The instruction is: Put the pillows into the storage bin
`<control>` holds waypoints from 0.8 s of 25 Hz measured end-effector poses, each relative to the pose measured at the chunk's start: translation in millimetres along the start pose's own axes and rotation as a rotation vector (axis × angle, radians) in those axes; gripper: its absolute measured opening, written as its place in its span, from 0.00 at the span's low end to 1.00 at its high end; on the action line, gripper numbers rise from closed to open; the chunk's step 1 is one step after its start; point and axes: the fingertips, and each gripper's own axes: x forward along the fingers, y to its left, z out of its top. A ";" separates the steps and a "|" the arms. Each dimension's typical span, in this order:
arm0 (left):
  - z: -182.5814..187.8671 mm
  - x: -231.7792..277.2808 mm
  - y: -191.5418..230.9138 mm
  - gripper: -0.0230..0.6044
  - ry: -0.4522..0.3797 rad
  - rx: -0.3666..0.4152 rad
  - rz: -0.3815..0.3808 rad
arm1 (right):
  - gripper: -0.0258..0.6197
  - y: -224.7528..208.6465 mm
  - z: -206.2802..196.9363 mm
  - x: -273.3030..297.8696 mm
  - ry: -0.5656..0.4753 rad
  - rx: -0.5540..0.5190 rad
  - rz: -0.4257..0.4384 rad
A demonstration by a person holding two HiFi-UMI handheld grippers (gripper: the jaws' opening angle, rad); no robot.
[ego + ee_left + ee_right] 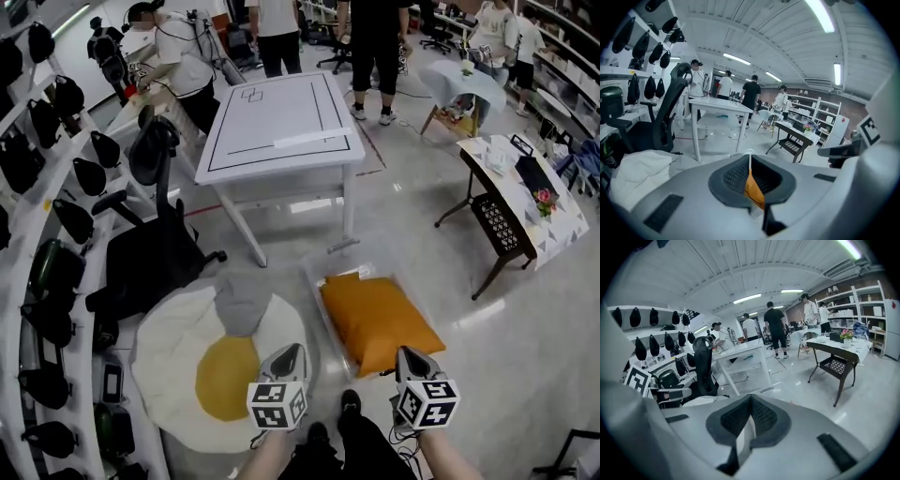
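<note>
An orange pillow (380, 319) lies inside the clear storage bin (314, 281) on the floor. To its left a round fried-egg cushion (173, 347) with a yellow yolk lies flat, and a grey pillow (242, 302) rests on its far edge. My left gripper (292, 349) hovers over the egg cushion's right edge, shut and empty. My right gripper (406, 352) hangs over the orange pillow's near corner, also shut with nothing in it. In the left gripper view the pads (740, 176) meet at the tip, with orange showing through the slit behind them. The right gripper view shows closed pads (761, 416).
A white table (281, 122) stands beyond the bin, with a black office chair (155, 244) to its left. Shelves of dark gear (37, 187) line the left side. A dark side table (506, 216) with a cloth stands at the right. Several people are at the back.
</note>
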 end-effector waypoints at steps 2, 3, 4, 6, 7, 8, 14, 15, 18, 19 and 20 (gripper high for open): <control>4.5 -20.2 4.9 0.07 -0.024 0.009 -0.003 | 0.04 14.8 -1.4 -13.7 -0.017 -0.015 0.007; 5.8 -30.1 7.2 0.07 -0.035 0.014 -0.002 | 0.04 21.6 -1.1 -20.5 -0.026 -0.026 0.009; 6.6 -39.8 9.3 0.07 -0.044 0.018 -0.002 | 0.04 27.8 -0.8 -27.4 -0.034 -0.038 0.009; 6.5 -58.9 13.3 0.07 -0.059 0.024 -0.005 | 0.04 38.8 -2.4 -40.6 -0.047 -0.056 0.004; 6.0 -67.8 15.6 0.07 -0.066 0.028 -0.007 | 0.04 44.0 -3.9 -46.4 -0.053 -0.060 0.001; 5.7 -76.1 18.3 0.07 -0.074 0.033 -0.007 | 0.04 49.1 -5.2 -51.3 -0.059 -0.061 -0.002; 2.3 -117.3 30.9 0.07 -0.104 0.061 -0.010 | 0.04 77.0 -11.8 -77.8 -0.091 -0.066 -0.020; 2.1 -122.6 31.9 0.07 -0.110 0.067 -0.010 | 0.04 79.8 -13.4 -81.5 -0.093 -0.068 -0.022; 2.9 -134.0 37.9 0.07 -0.126 0.074 -0.007 | 0.04 88.2 -16.9 -89.7 -0.094 -0.065 -0.024; 2.7 -136.9 39.4 0.07 -0.128 0.070 -0.006 | 0.04 90.3 -17.8 -92.7 -0.091 -0.067 -0.024; 2.3 -139.7 40.5 0.07 -0.130 0.063 -0.004 | 0.04 92.0 -18.3 -95.7 -0.089 -0.072 -0.023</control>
